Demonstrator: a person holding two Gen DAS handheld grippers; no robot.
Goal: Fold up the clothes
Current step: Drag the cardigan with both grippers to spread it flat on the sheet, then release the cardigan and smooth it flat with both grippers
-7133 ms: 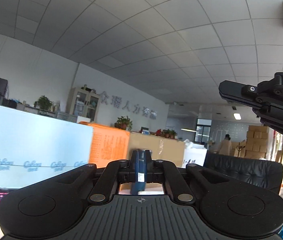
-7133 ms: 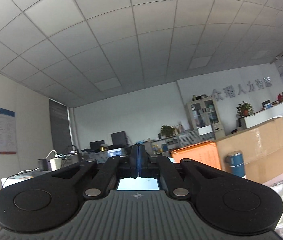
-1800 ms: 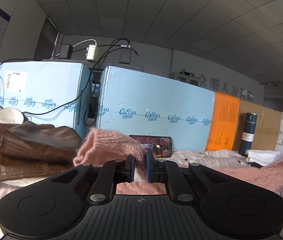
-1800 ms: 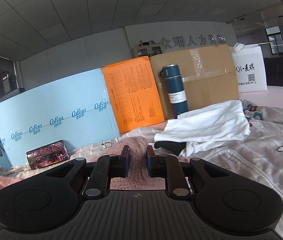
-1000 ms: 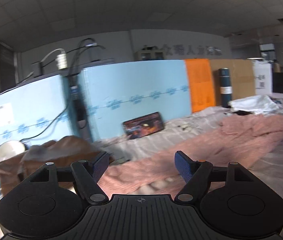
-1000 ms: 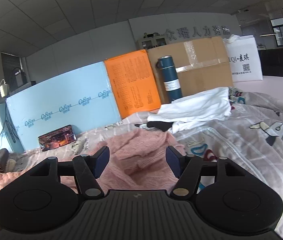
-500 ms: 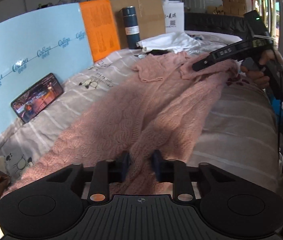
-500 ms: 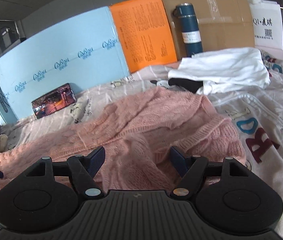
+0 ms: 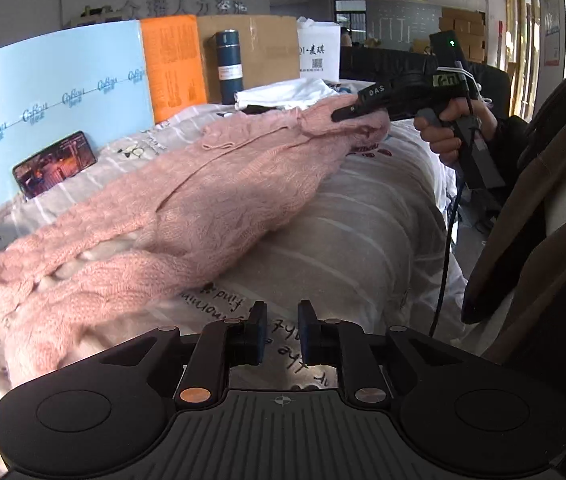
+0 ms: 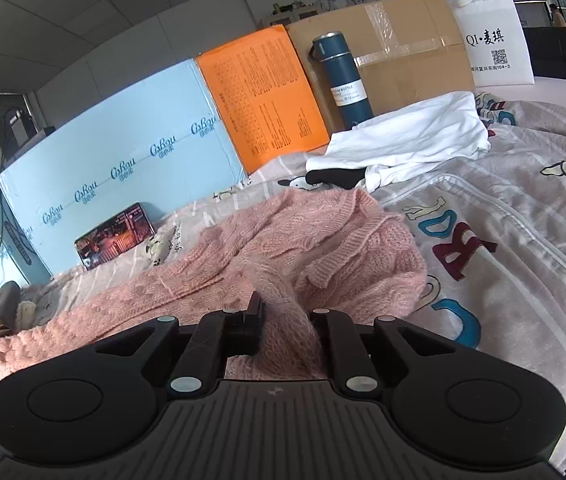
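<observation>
Two grippers work a pink sweater [image 9: 219, 196] spread across a patterned bedsheet [image 9: 355, 240]. The right gripper [image 10: 283, 320] is pinched on a fuzzy fold of the knit, the wool bunched between its fingers [image 10: 253, 320]; in the left wrist view the same tool sits at 1 o'clock, gripped by a hand [image 9: 453, 128], its tip on the sweater's far end. The left gripper [image 9: 282, 330] hovers over bare sheet printed with lettering, its jaws narrowly apart and opening, nothing between them; the sweater's near edge lies just beside it at 10 o'clock. From there the garment runs diagonally up toward 1 o'clock. Beyond it, in the right wrist view, a white garment [image 10: 411, 140] lies at 1 o'clock on the sheet, a dark item tucked under its near edge. A phone [image 10: 115, 236] leans at 10 o'clock against a blue board [image 10: 115, 168]. An orange board [image 10: 267, 100], a teal flask [image 10: 341, 80], a cardboard box [image 10: 403, 60] and a white bag [image 10: 491, 44] line the back from 12 to 2 o'clock. A brown coat [image 9: 543, 184] fills the left view's right edge
</observation>
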